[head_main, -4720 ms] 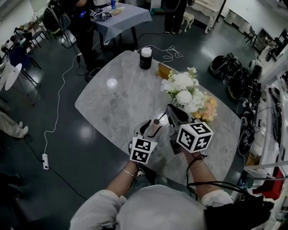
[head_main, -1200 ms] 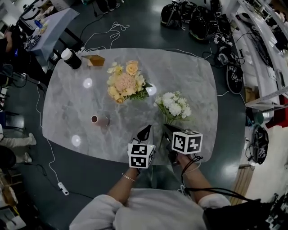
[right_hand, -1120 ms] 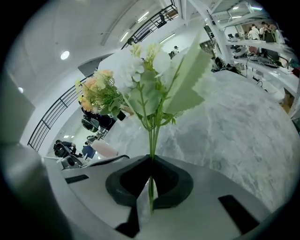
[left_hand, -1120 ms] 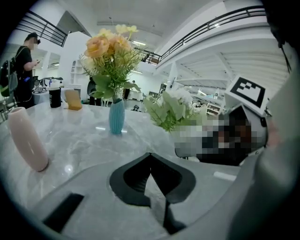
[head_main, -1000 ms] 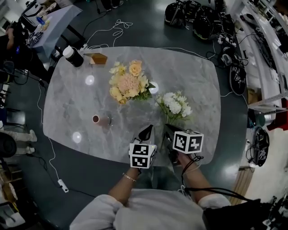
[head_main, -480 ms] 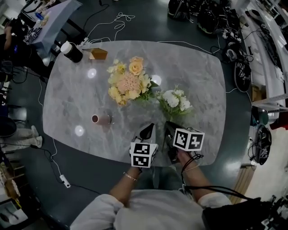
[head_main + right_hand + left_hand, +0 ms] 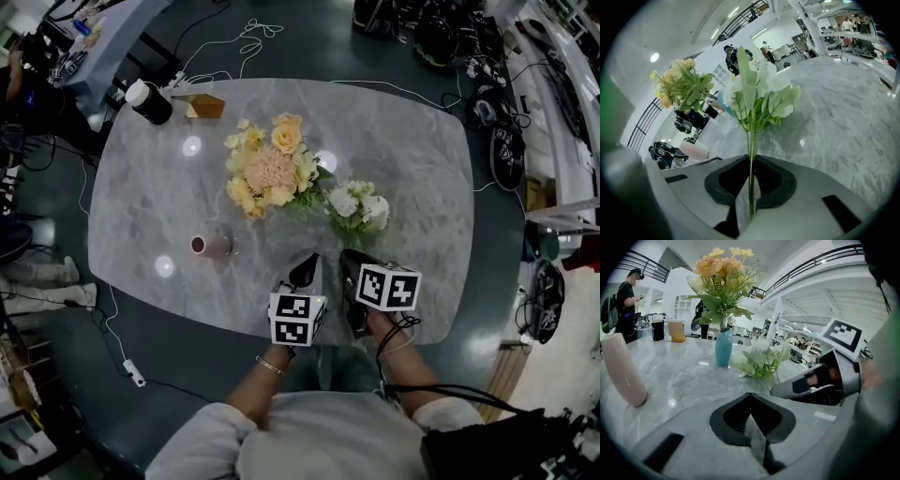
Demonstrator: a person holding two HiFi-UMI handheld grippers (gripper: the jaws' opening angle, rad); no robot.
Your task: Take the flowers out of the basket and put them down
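Note:
My right gripper (image 7: 348, 261) is shut on the thin green stems of a bunch of white flowers (image 7: 357, 203), held just above the marble table (image 7: 422, 150). In the right gripper view the stems (image 7: 750, 178) run up between the closed jaws to the white blooms (image 7: 757, 91). A yellow and peach bouquet (image 7: 270, 169) stands close beyond, in a blue vase (image 7: 723, 347). My left gripper (image 7: 305, 271) hangs beside the right one near the table's front edge, shut and empty (image 7: 751, 398). No basket is in view.
A pink vase (image 7: 211, 247) sits to the left of my grippers. A black jar with a white lid (image 7: 148, 101) and a small wooden box (image 7: 204, 107) stand at the far left corner. Cables, bags and another table ring the floor around.
The white bunch in my right gripper has shifted a little towards the yellow bouquet and looks more upright. The left gripper has stayed shut beside it.

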